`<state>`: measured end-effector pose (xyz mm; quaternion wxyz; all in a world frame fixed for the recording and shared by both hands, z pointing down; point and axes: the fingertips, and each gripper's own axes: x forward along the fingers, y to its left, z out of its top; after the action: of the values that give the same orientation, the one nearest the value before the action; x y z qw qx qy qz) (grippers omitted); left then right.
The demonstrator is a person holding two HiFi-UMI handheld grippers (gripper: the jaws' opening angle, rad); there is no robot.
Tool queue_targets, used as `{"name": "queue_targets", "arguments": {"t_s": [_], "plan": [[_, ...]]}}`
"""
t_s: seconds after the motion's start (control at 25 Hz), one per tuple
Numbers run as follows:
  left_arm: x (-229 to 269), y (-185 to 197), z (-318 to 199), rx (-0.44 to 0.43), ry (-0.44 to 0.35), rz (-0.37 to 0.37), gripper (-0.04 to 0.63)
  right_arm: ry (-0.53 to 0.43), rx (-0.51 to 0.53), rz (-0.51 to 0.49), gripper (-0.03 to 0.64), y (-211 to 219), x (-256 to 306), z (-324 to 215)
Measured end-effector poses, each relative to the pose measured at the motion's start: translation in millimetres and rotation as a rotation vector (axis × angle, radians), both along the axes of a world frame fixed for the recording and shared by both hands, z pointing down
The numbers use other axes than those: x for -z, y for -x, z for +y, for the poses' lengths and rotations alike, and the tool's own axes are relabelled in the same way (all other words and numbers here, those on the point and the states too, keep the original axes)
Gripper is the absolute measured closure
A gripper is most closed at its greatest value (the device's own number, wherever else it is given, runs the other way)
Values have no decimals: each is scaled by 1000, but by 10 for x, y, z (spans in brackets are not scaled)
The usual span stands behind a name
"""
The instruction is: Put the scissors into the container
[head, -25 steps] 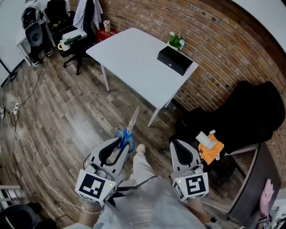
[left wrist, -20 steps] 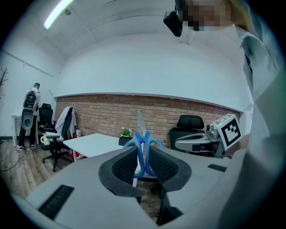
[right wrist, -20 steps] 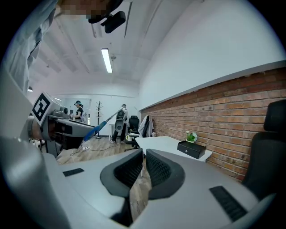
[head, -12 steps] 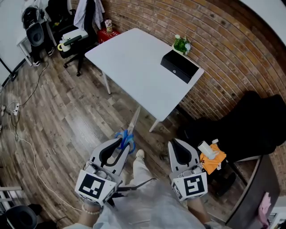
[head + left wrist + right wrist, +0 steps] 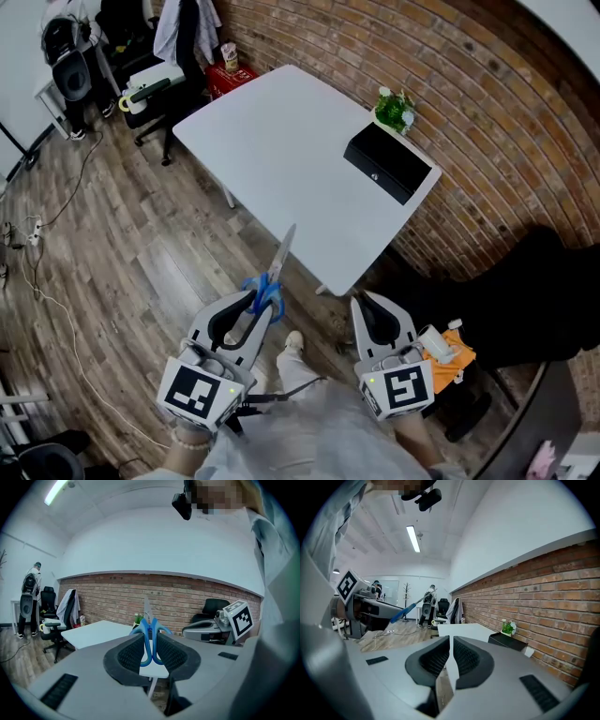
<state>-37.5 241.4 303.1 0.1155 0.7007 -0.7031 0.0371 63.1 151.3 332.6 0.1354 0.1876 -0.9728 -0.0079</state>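
Observation:
Blue-handled scissors (image 5: 266, 291) stand with their blades pointing away from me, toward the white table (image 5: 281, 159). My left gripper (image 5: 258, 300) is shut on the handles; in the left gripper view the scissors (image 5: 150, 637) sit pinched between the ribbed pads of that gripper (image 5: 151, 644). The container is a black box (image 5: 392, 165) at the table's far right corner, well beyond both grippers. My right gripper (image 5: 362, 304) hangs off the table's near corner, shut with nothing in it. In the right gripper view this gripper (image 5: 450, 644) points past the box (image 5: 508, 641).
A small potted plant (image 5: 396, 108) stands right behind the box by the brick wall. Office chairs (image 5: 155, 70) and a red bin (image 5: 225, 73) stand left of the table. A black chair with an orange cloth (image 5: 448, 345) is at my right. Cables lie on the wooden floor (image 5: 112, 234).
The table and the black box have drawn nearer and lower in the head view as I step toward them. Both grippers keep their pose, the left still holding the scissors.

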Motion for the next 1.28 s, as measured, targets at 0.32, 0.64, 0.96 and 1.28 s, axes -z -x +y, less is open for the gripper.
{"name": "queue_targets", "arguments": {"t_s": [0.32, 0.64, 0.96, 1.28], "plan": [[25, 395, -758, -9, 0, 2, 499, 6, -5, 2, 565, 389, -11, -741], [40, 431, -1197, -56, -5, -5, 499, -10, -43, -15, 564, 454, 35, -1171], [101, 416, -1406, -104, -20, -8, 499, -11, -110, -4, 564, 352, 36, -1295], [58, 522, -1741, -178, -29, 0, 499, -30, -198, -2, 565, 376, 18, -1468]]}}
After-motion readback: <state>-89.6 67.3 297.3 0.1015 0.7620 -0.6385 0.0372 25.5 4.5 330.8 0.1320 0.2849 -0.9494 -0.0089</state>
